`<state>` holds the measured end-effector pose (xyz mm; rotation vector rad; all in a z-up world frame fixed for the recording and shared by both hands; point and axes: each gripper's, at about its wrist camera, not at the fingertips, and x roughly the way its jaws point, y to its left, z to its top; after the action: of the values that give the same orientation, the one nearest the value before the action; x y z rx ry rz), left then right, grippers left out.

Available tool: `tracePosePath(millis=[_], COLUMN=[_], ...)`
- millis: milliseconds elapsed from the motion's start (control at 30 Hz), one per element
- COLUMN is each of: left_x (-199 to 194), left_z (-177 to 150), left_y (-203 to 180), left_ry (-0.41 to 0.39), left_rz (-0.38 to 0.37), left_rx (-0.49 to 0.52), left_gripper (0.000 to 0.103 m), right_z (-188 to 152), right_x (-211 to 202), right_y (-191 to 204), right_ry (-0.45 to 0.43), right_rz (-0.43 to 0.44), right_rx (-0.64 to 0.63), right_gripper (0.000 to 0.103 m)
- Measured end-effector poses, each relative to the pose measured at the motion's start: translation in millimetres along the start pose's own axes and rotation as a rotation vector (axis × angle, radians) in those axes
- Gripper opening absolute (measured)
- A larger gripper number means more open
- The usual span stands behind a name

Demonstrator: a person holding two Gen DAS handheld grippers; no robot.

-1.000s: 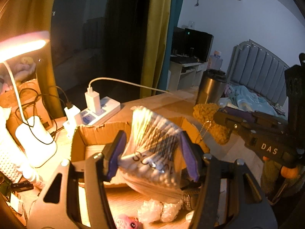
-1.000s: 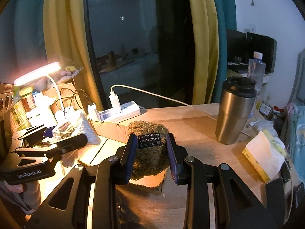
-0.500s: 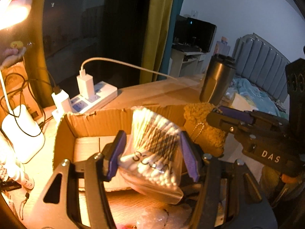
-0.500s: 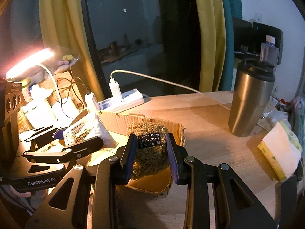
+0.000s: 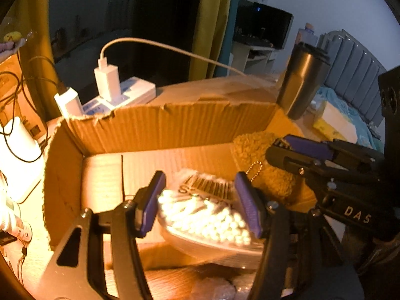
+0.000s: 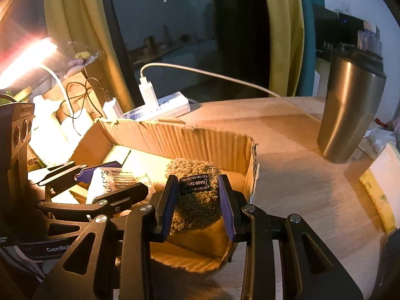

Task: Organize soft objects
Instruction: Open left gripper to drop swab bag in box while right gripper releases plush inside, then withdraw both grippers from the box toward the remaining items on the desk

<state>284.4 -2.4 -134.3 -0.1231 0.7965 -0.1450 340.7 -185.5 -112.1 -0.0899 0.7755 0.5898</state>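
Purple-padded fingers of the left gripper (image 5: 200, 200) pinch a clear plastic pack of cotton swabs (image 5: 207, 212), its barcode label facing up, low inside the open cardboard box (image 5: 160, 130). Just beside it, the right gripper (image 6: 197, 200) clamps a fuzzy olive-brown plush pouch (image 6: 195, 192) with a small black label and a ball chain, its jaws set narrower than the left pair's; the plush hangs over the box's right-hand corner. Both packs are pressed from two sides and neither is released, so the sorting looks part done: two soft items are at the box, yet none can be seen lying loose on its bare floor. What seems left is to let go of both and fetch more; crinkled bubble wrap (image 5: 217, 287) lies on the wooden table (image 6: 300, 175) in front of the box. Beyond the torn back wall sit a white power strip (image 5: 120, 95) with chargers and a cable, then a steel tumbler (image 6: 350, 115), and farther off yellow curtains (image 6: 282, 25) against a dark window
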Motion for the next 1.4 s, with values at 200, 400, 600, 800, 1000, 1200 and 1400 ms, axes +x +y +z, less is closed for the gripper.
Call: tracePosePath(millis=[200,400,600,800,1000,1200,1400], left_x=[5,-2,-23,-46,-72,-97,-122], left_z=[0,1,5,4,0,-7,-16], left_y=[3,7,4,2,-1,-6,-9], left_ry=[0.028,0.022,-0.022,-0.059,-0.094,-0.127,-0.157], left_rz=[0.011,0.016,0.009,0.016,0.015,0.012,0.012], left_rx=[-0.012,-0.042,-0.03,-0.031,-0.029,-0.018,-0.008], left_gripper=[0.061,0.069,0.072,0.072,0.073,0.073,0.073], right_z=[-1,1,4,3,0,-4,-11], right_x=[3,-4,-21,-40,-60,-80,-98], right_y=[0,0,3,12,24,37,51], right_ry=[0.016,0.005,-0.021,-0.039,-0.062,-0.083,-0.1], right_rz=[0.013,0.0,-0.012,-0.02,-0.028,-0.033,-0.042], right_rx=[0.002,0.008,0.008,0.001,-0.011,-0.029,-0.043], right_gripper=[0.04,0.052,0.053,0.053,0.053,0.053,0.054])
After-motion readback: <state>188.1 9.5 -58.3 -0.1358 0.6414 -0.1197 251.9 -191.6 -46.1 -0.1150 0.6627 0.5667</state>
